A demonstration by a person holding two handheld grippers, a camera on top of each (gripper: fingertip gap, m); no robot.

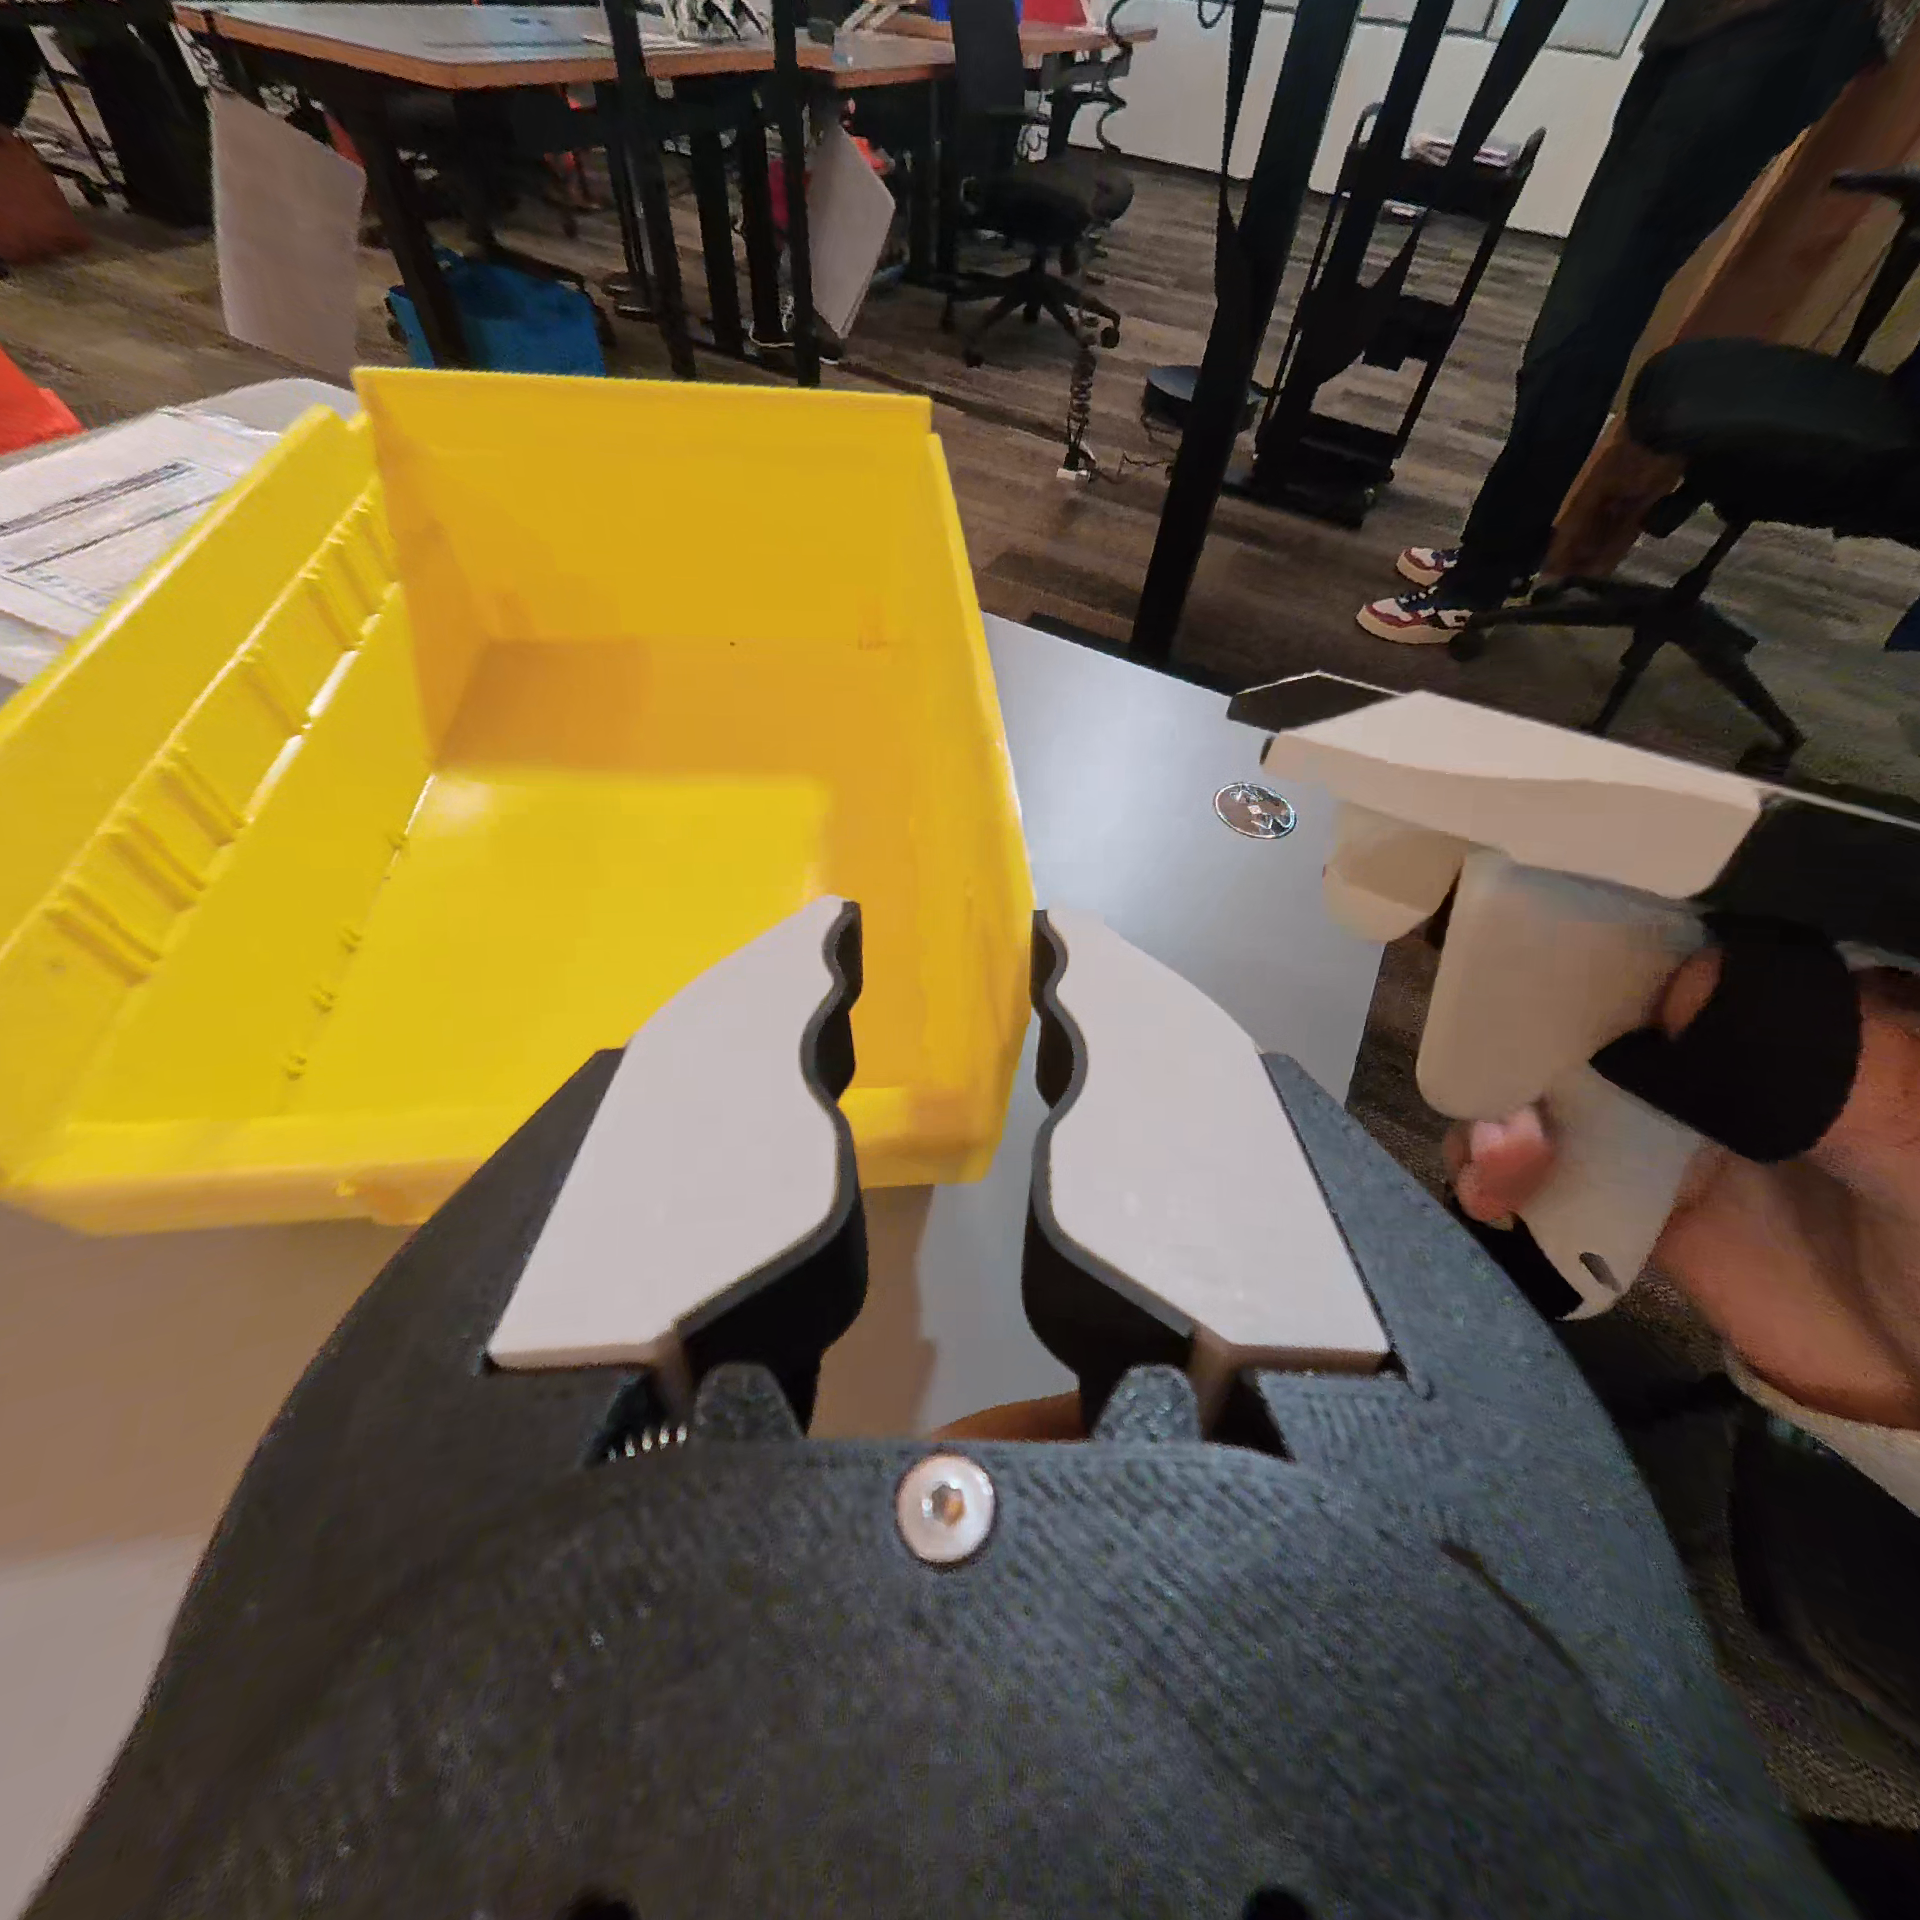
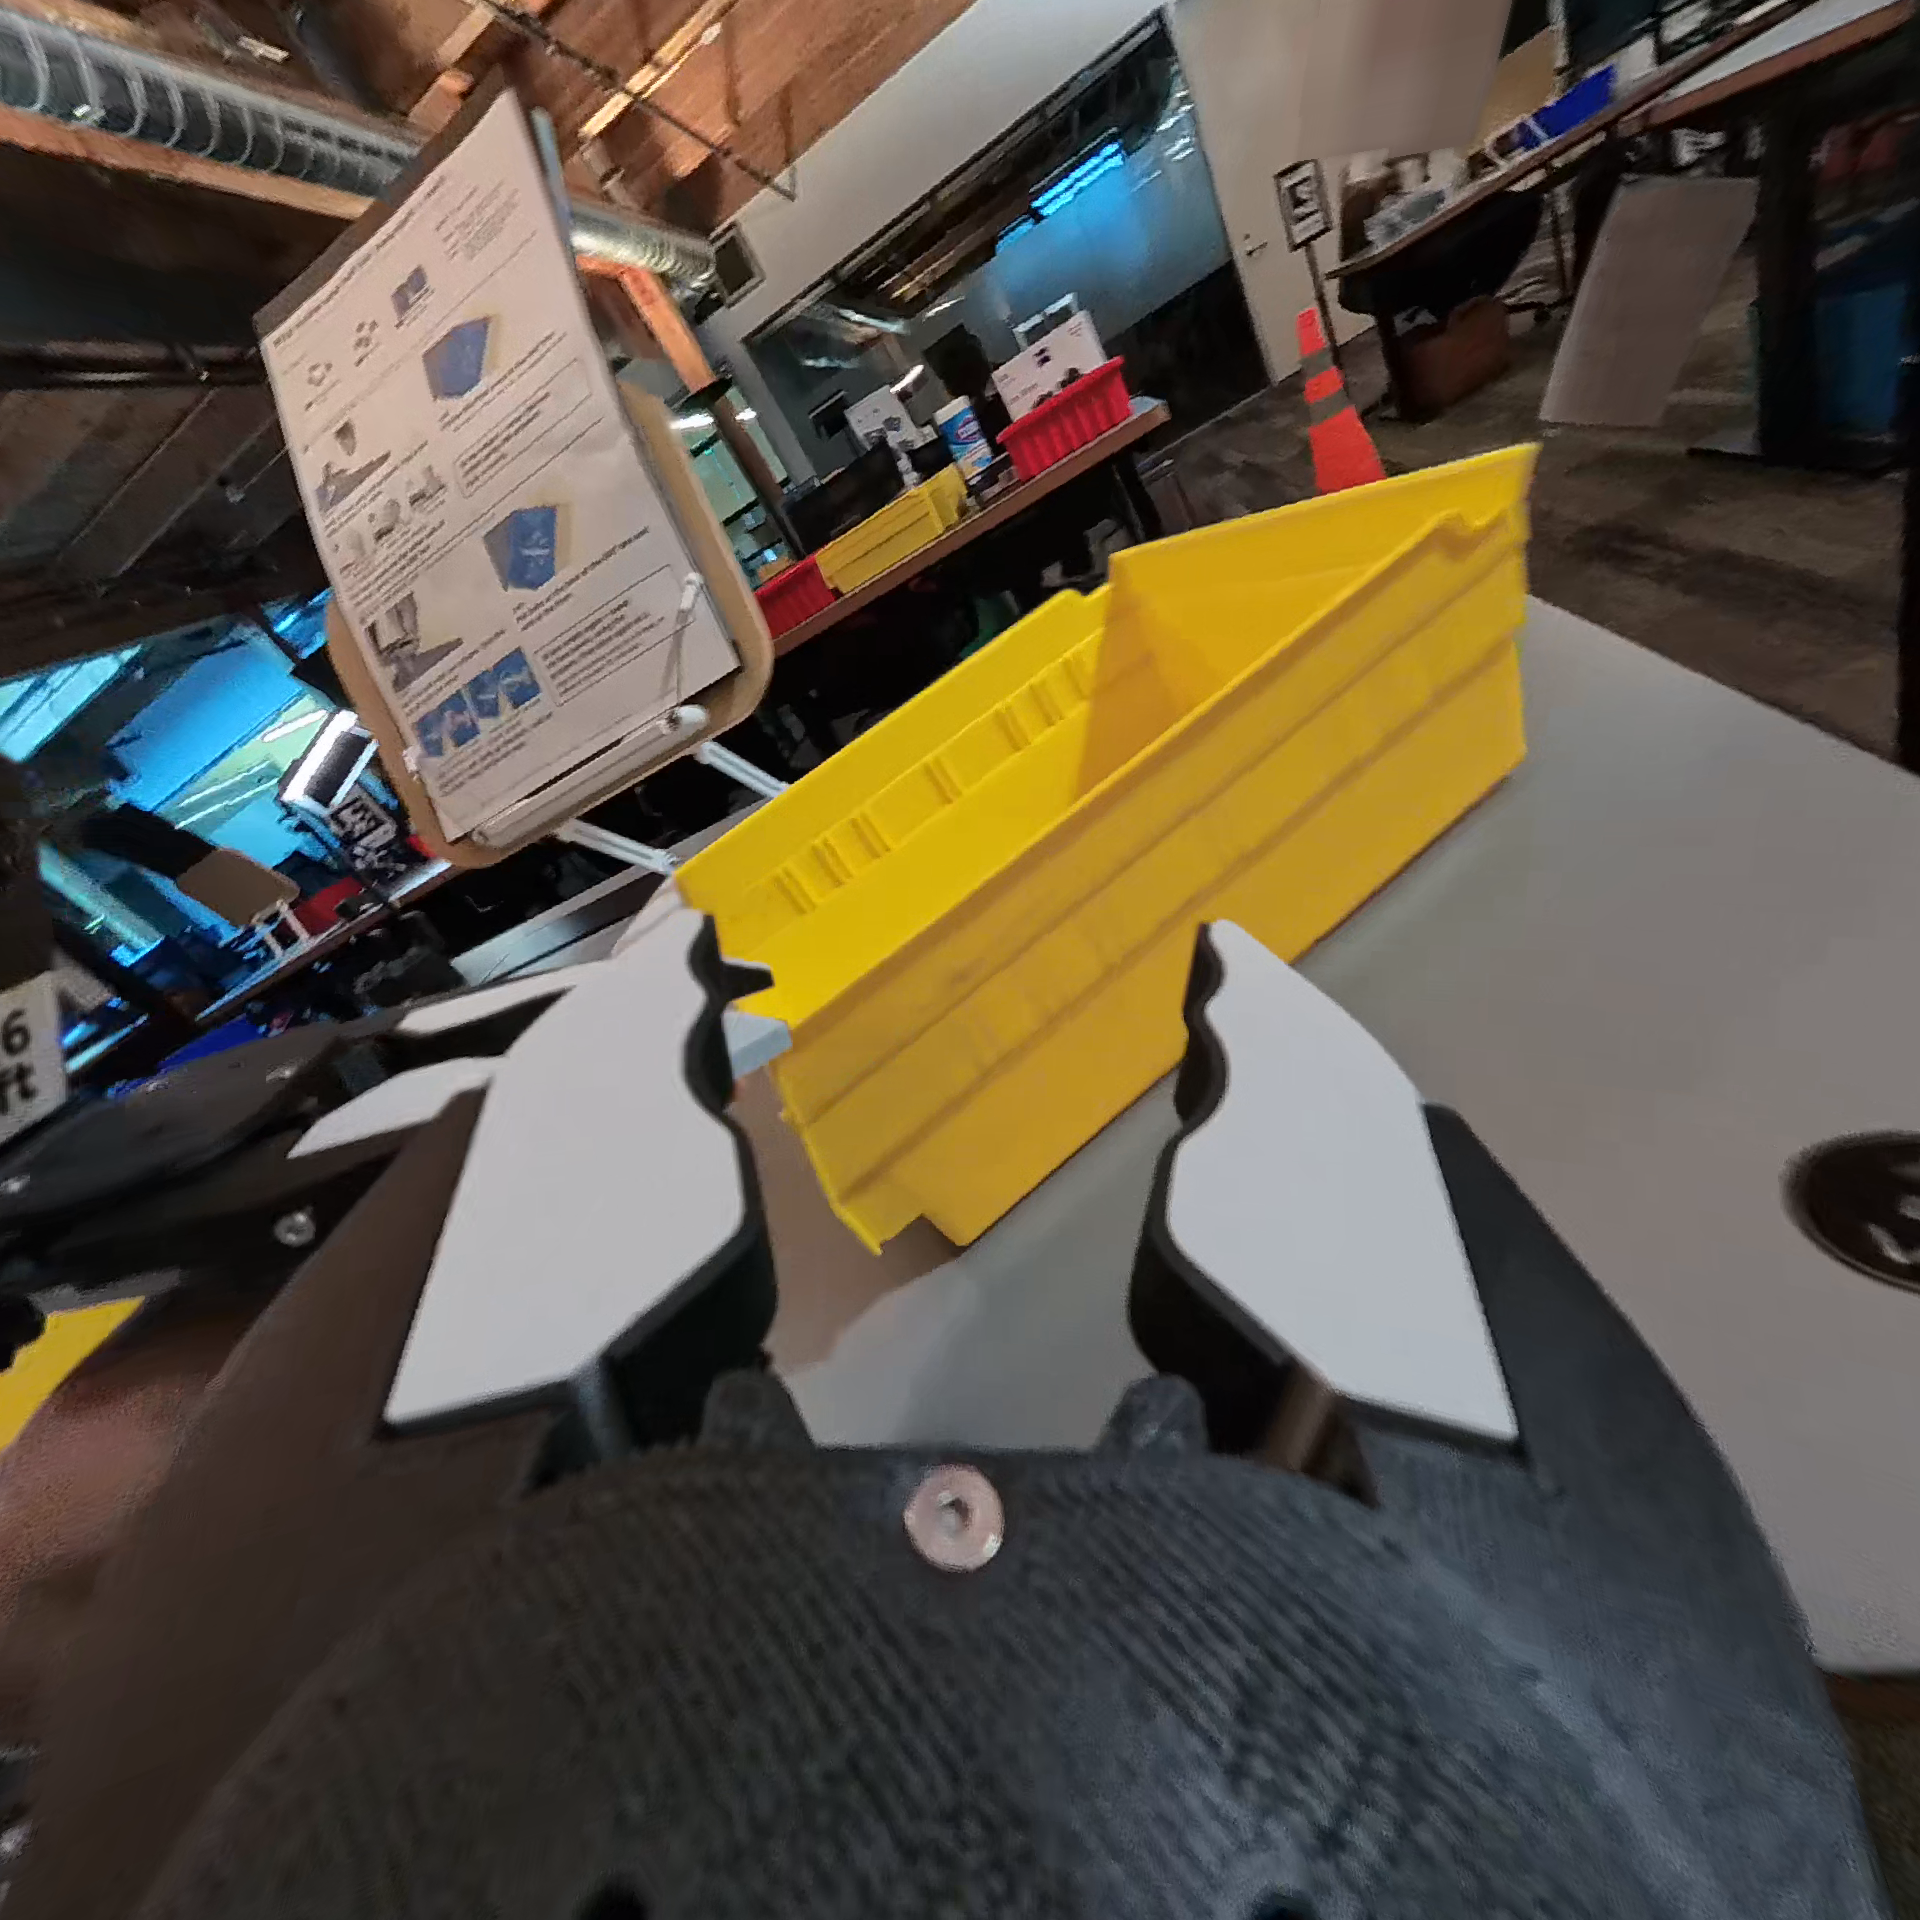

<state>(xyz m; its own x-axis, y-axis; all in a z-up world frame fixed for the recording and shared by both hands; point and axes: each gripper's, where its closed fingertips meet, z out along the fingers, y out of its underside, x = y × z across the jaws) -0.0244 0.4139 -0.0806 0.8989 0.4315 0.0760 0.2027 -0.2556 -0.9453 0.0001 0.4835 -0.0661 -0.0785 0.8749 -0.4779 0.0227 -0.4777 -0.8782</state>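
Here the yellow bin (image 1: 582, 831) sits on the grey table (image 1: 1143, 748); left claw (image 1: 945, 997) and right claw (image 2: 951, 997) gape, gripping nothing.

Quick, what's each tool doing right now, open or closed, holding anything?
Left tool: open, empty, by the yellow bin.
Right tool: open, empty.

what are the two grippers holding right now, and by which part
Nothing is held. The left gripper is open over the near right corner of the yellow bin, not gripping it. The right gripper is open in front of the bin's side wall.
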